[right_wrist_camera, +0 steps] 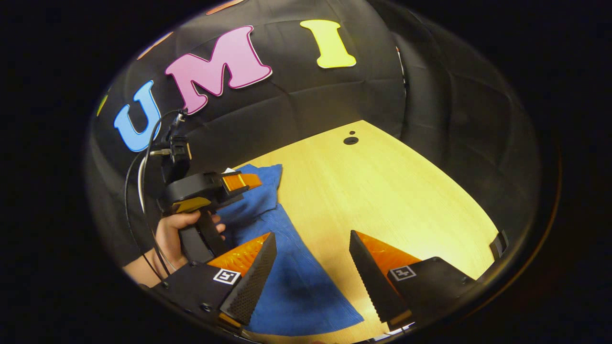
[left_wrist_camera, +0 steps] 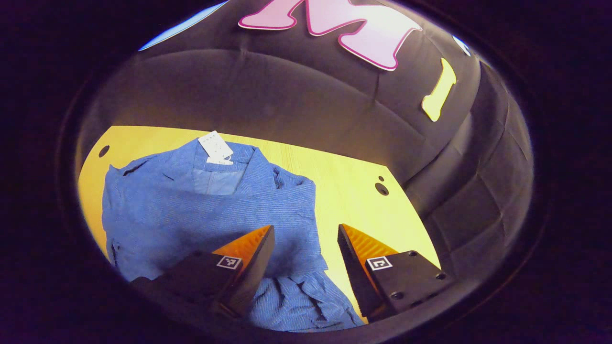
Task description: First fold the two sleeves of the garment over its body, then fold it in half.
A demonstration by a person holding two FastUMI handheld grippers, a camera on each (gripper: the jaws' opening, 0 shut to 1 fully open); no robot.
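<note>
While I hold both the left gripper point(left_wrist_camera: 306, 234) and right gripper point(right_wrist_camera: 311, 241) spread wide, the blue pinstriped garment point(left_wrist_camera: 210, 205) lies collar-up, one sleeve point(left_wrist_camera: 301, 301) rumpled.

Your garment point(left_wrist_camera: 201, 210) is a blue jacket with fine, paler pinstripes running across the cloth, and the lining inside the collar point(left_wrist_camera: 217, 181) is a lighter, plainer blue. A white tag point(left_wrist_camera: 216, 146) with small dark marks hangs at the collar. The table point(right_wrist_camera: 392, 191) under it is pale yellow wood with a faint straight grain and dark round holes point(right_wrist_camera: 351, 140). The booth wall point(left_wrist_camera: 287, 95) behind is black cloth.
</note>
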